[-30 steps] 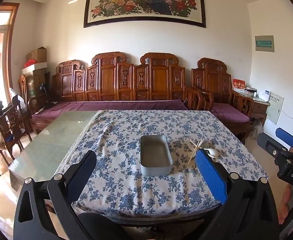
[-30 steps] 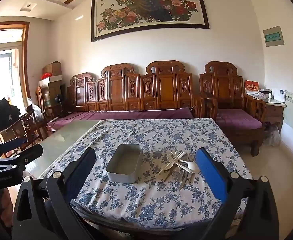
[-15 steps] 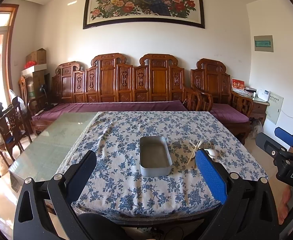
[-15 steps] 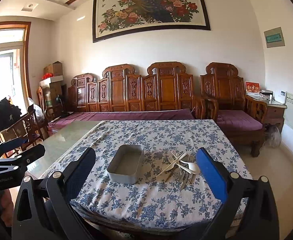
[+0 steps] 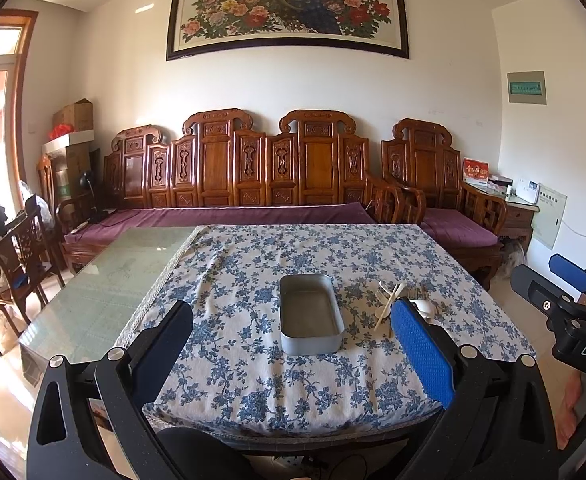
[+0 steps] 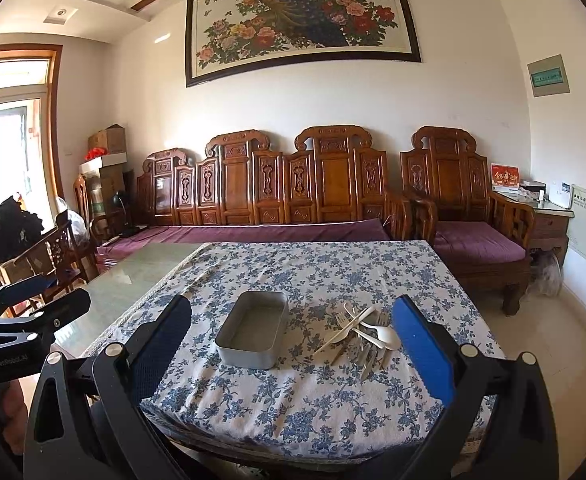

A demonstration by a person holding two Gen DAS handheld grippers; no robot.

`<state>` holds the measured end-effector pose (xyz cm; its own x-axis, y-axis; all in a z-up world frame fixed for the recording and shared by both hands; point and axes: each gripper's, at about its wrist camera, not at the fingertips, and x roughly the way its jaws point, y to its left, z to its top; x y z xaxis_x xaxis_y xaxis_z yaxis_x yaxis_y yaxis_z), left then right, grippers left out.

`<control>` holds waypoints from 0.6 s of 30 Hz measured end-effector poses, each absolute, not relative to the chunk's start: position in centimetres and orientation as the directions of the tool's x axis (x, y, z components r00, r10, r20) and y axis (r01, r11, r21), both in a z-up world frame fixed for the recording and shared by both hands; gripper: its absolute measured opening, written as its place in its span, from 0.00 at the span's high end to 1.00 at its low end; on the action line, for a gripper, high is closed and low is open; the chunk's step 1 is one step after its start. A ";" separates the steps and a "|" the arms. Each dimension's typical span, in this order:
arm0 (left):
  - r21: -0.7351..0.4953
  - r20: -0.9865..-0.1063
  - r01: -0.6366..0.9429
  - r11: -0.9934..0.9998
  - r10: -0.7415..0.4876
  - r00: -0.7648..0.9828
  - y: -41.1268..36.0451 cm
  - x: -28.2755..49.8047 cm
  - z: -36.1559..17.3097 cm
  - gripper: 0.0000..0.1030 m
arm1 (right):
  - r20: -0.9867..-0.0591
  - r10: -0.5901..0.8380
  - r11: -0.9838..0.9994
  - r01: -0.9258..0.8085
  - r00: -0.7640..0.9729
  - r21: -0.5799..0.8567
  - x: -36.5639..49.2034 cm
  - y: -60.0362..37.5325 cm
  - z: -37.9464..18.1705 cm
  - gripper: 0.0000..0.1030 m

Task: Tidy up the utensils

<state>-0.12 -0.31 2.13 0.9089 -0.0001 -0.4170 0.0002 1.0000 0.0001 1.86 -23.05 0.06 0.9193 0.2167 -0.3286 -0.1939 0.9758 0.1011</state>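
Note:
An empty grey metal tin stands on the blue-flowered tablecloth. To its right lies a heap of utensils: white plastic spoons and forks over metal forks. My left gripper is open and empty, held back from the table's near edge, in line with the tin. My right gripper is open and empty, also short of the table, between tin and heap. Each gripper shows at the edge of the other's view, the right one and the left one.
The cloth covers the right part of a glass-topped table. A carved wooden bench with purple cushions runs behind it. Wooden chairs stand at the left, an armchair at the right.
Both grippers have drifted slightly; the view has shifted a little. Nothing on the table has moved and both jaws stay open.

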 end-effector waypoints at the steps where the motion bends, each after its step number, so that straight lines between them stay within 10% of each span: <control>1: 0.000 -0.416 0.001 1.000 -0.001 0.909 -0.3 -0.2 2.2 0.07 | -0.329 0.217 0.976 -0.194 0.919 0.100 1.9 -23.0 0.0 0.02; 18: 0.003 -0.409 0.005 1.000 -0.003 0.912 -0.5 -0.5 2.2 0.07 | -0.323 0.218 0.975 -0.196 0.921 0.101 1.7 -23.3 0.5 0.02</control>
<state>-0.50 -0.46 2.22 0.9125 -0.0034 -0.4091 0.0052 1.0000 0.0033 1.69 -23.28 0.46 0.9209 0.2183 -0.3230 -0.1958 0.9754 0.1010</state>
